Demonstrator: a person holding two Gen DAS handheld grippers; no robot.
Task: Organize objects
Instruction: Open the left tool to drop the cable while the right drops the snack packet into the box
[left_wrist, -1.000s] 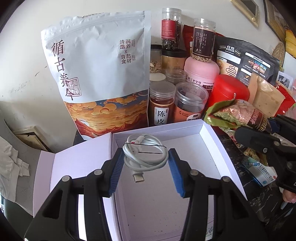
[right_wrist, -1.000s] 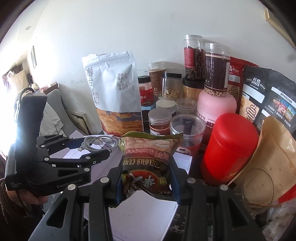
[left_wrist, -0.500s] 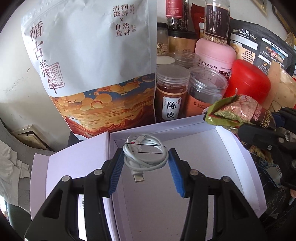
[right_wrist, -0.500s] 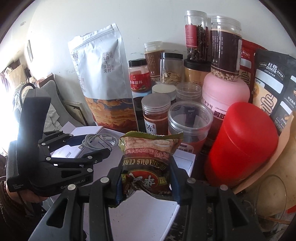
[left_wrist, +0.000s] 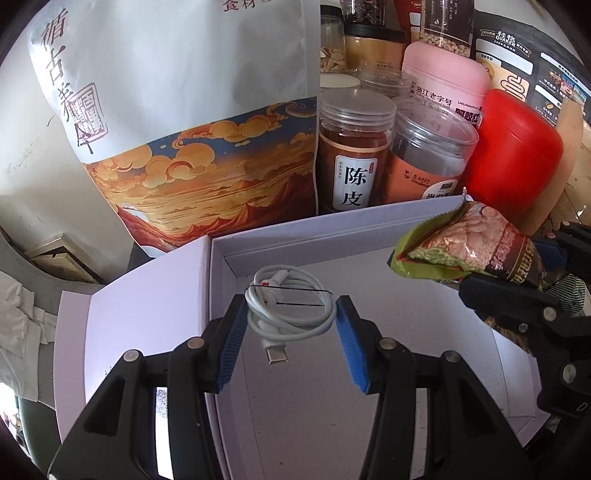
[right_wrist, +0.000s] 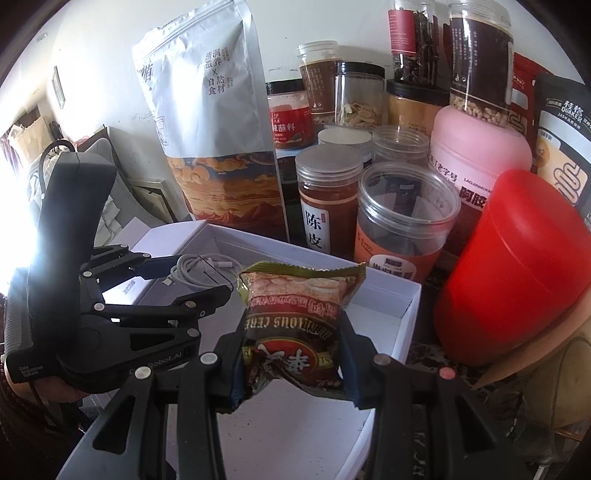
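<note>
My left gripper (left_wrist: 291, 325) is shut on a coiled white charging cable (left_wrist: 288, 314) and holds it above the open white box (left_wrist: 332, 229), near its back left corner. The cable also shows in the right wrist view (right_wrist: 201, 271). My right gripper (right_wrist: 291, 350) is shut on a green and brown snack packet (right_wrist: 295, 325) and holds it above the box (right_wrist: 384, 306). In the left wrist view the packet (left_wrist: 469, 247) hangs over the box's right side.
A large white pouch (left_wrist: 177, 110) stands behind the box. Several jars (left_wrist: 354, 147), a pink tub (left_wrist: 443, 81) and a red canister (left_wrist: 513, 151) crowd the back right. The box lid (left_wrist: 147, 310) lies open to the left.
Both grippers have moved forward and lower toward the box with their loads. The pouch and jars loom larger. The grips are unchanged.
</note>
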